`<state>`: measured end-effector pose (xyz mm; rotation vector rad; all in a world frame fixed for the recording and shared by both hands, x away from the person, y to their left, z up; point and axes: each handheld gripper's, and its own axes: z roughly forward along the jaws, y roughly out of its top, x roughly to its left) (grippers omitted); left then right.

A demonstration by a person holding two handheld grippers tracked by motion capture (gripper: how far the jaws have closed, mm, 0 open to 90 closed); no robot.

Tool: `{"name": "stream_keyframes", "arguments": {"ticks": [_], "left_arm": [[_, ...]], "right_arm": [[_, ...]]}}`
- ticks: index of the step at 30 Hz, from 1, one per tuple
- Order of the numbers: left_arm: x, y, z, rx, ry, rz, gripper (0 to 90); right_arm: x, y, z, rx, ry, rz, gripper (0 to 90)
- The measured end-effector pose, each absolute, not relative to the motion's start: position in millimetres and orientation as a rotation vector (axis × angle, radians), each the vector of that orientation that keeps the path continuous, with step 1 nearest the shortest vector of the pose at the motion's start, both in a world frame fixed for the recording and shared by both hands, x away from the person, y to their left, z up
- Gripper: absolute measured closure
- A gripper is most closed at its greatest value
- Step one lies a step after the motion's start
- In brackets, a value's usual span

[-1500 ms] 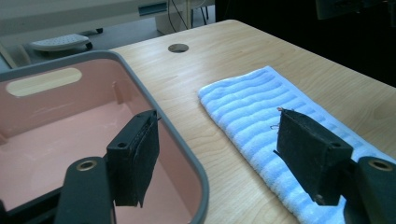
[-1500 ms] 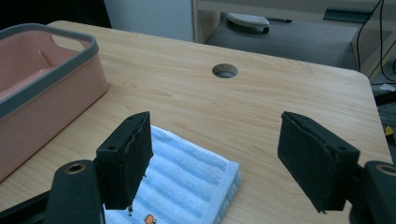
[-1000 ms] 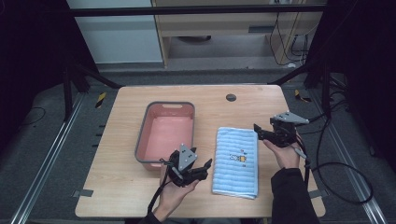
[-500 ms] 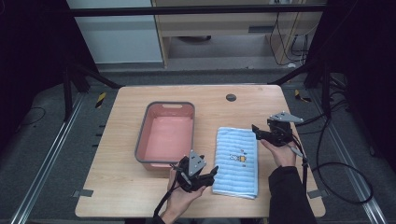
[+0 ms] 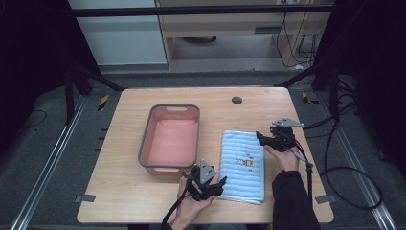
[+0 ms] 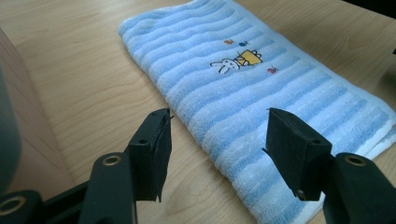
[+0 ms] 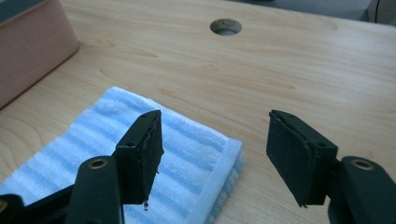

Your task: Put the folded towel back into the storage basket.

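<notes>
A folded blue striped towel (image 5: 243, 165) with a small rabbit picture lies flat on the wooden table (image 5: 119, 143), right of a pink basin (image 5: 171, 139). My left gripper (image 5: 218, 184) is open at the towel's near left corner; in the left gripper view its jaws straddle the towel's left edge (image 6: 196, 126) just above it. My right gripper (image 5: 261, 136) is open at the towel's far right corner; in the right gripper view its jaws hang over that corner (image 7: 219, 149). Nothing is held in either gripper (image 6: 217, 140) (image 7: 215, 154).
The pink basin with a grey rim (image 5: 173, 107) is empty, and its side shows in the right gripper view (image 7: 32, 51). A round cable hole (image 5: 236, 100) sits near the table's far edge. Cables (image 5: 335, 167) trail off the table's right side.
My left gripper has moved right and nearer to the towel's near left corner. My right gripper has shifted slightly toward the towel's far right corner.
</notes>
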<state>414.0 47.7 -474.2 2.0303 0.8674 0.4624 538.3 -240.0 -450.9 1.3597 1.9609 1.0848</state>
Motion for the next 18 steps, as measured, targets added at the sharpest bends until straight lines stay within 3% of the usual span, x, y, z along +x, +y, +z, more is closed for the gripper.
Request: {"name": "stream_keyframes", "arguments": {"ticks": [18], "left_arm": [[413.9, 41.8, -497.8, 2.076, 0.887, 0.414, 46.9]], "right_arm": [[547.2, -236.6, -477.9, 1.410, 2.027, 1.027, 43.2]]}}
